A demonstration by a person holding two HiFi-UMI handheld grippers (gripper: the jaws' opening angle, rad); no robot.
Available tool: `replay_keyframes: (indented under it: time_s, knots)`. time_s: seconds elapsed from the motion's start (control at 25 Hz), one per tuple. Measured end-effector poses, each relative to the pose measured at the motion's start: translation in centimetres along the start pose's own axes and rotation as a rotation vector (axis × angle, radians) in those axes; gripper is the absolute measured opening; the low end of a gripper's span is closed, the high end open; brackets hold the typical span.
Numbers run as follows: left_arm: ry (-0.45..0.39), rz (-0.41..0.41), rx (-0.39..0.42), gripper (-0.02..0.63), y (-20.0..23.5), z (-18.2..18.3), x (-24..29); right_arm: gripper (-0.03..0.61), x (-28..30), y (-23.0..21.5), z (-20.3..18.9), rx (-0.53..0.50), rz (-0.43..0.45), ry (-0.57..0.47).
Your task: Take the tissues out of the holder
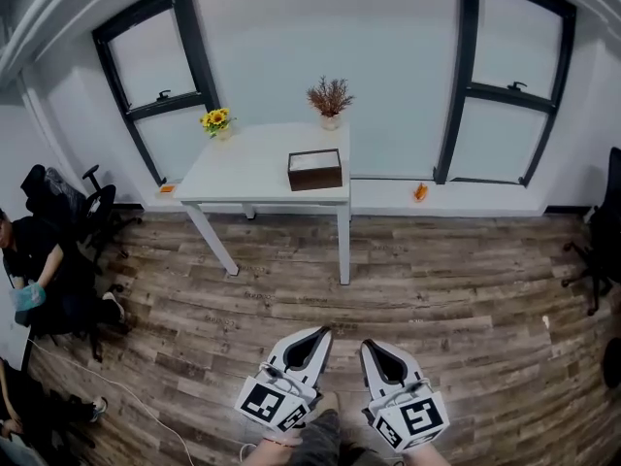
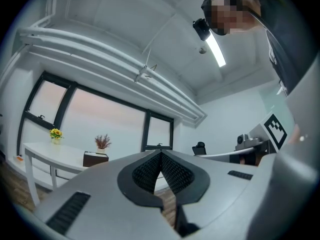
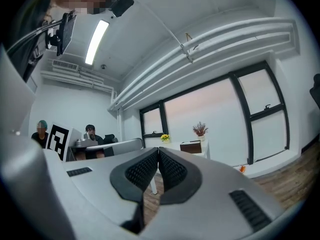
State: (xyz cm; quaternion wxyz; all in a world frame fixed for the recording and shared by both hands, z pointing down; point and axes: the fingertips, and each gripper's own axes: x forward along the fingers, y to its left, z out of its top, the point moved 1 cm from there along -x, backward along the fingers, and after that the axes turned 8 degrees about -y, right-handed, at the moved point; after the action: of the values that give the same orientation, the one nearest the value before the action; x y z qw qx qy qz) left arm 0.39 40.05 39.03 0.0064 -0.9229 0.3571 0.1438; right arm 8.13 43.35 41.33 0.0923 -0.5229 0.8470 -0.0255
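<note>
1 distant holder (image 1: 314,171), contents indistinct

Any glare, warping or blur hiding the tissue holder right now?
Head view: even light, sharp, window frames bowed; tissue holder plain on the table. Left gripper view: heavy fisheye, ceiling light bright, holder small. Right gripper view: same warping, windows washed out, holder tiny.

Counts of things in the room

Two grippers are counted: the left gripper (image 1: 323,332) and the right gripper (image 1: 369,345). One white table (image 1: 243,173) is seen, and on it one brown holder (image 1: 314,170) and two vases: the yellow-flower vase (image 1: 216,122) and the dried-sprig vase (image 1: 330,105). Two orange objects are counted: the left orange object (image 1: 167,188) and the right orange object (image 1: 420,192).
</note>
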Motion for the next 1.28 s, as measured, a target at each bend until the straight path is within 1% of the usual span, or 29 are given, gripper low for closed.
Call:
replay_keyframes:
  time_s: [0.12,0.32,0.6,0.8,0.96,1.16,1.28]
  knots:
    - [0.005,0.003,-0.004,0.006,3.6,-0.1,2.1,0.006,3.8,-1.1,-0.1,0.004,-0.002,0.007]
    - [-0.009,0.007,-0.004,0.007,9.3,0.2,5.1,0.006,9.8,-2.5,-0.1,-0.007,0.005,0.002]
    - [-0.015,0.01,0.017,0.006,16.3,0.0,7.3,0.006,17.1,-4.0,-0.6,-0.027,-0.035,-0.018]
    - [-0.022,0.013,-0.001,0.006,18.9,0.1,8.2,0.006,20.0,-3.9,-1.2,-0.009,-0.018,0.0]
    - [-0.019,0.015,-0.029,0.007,20.3,-0.5,8.6,0.006,21.6,-4.3,-1.8,0.004,-0.01,0.02]
    - [-0.009,0.046,-0.057,0.006,22.7,-2.0,9.2,0.006,23.7,-5.6,-3.0,0.02,-0.005,0.052]
    - [-0.015,0.07,-0.058,0.006,25.0,-2.5,10.4,0.006,26.0,-6.6,-3.7,0.033,0.024,0.048]
